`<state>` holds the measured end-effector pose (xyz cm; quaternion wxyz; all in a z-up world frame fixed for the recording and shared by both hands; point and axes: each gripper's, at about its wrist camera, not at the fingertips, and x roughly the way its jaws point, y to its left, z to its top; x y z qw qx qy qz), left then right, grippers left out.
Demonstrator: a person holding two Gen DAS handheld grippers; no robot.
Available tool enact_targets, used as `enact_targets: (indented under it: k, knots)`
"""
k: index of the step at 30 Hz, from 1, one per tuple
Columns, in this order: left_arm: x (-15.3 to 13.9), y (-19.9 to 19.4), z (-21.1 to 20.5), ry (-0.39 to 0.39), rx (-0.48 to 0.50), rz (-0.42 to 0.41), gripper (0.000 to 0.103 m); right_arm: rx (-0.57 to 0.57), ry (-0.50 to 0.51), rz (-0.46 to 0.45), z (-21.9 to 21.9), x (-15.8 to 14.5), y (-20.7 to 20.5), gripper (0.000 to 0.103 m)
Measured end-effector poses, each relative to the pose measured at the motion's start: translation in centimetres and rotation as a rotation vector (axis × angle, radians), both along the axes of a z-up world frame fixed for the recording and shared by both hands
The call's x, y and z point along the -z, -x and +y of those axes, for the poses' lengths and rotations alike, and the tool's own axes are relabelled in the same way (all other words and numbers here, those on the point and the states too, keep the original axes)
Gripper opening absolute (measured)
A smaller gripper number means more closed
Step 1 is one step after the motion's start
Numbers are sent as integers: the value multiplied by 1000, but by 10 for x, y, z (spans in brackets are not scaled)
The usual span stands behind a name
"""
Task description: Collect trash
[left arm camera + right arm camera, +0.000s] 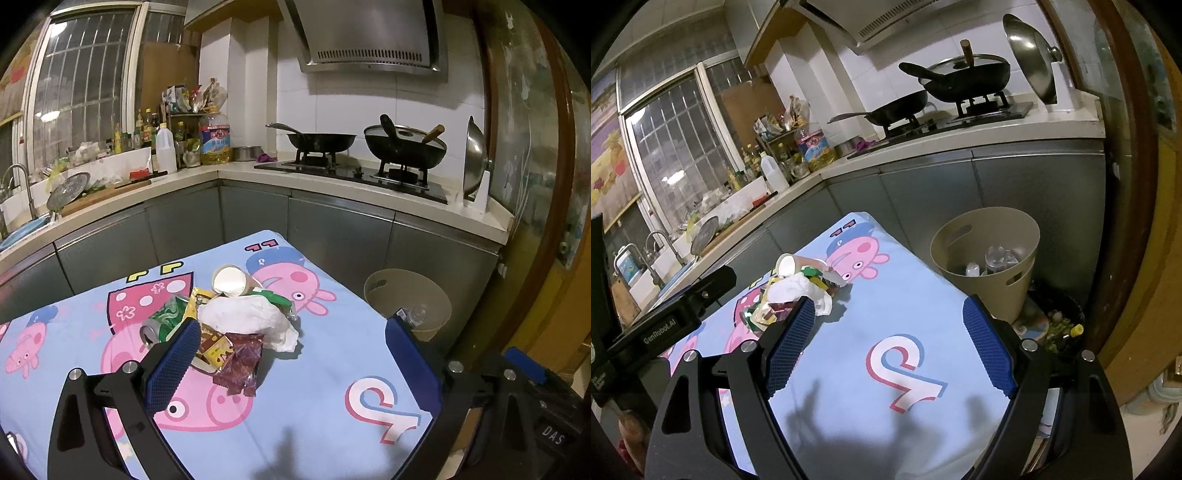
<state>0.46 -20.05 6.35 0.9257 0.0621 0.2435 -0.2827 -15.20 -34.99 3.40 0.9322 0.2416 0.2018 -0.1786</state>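
A small heap of trash (229, 321) sits near the middle of the table, on a light blue cartoon-pig cloth (325, 406). On top lies a crumpled white tissue (247, 317). Behind it a paper cup (231, 280) rests on its side with its mouth facing the cameras. To the left a dented drink can (149, 334) lies beside a green wrapper (168, 314), and at the front are a yellow-and-brown packet (216, 349) and a dark red foil wrapper (242, 363). The pieces touch and overlap one another.

The left gripper (291, 332) hangs over the near side of the heap with its blue-padded fingers (173, 365) spread wide and holding nothing; the left pad partly covers the can and packet from this view, though I cannot tell whether it touches them. The right gripper (890, 325) is also spread wide and empty, hovering above bare cloth to the right of the heap (792, 291).

Off the table's far right corner stands a beige bin (993, 291) with handle slots, on the floor against the grey cabinets; some clear plastic items (995, 258) lie inside it. Beyond, the counter carries two black woks (404, 147) on a gas hob, an oil bottle (215, 138), and a steel lid (476, 162) propped upright at the right end.
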Motion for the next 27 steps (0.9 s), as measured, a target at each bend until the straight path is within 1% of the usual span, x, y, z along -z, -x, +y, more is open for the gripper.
enact_targets:
  k: [27]
  knots:
    - [21, -7, 0, -28, -23, 38, 99, -7, -27, 27, -1, 14, -7, 81]
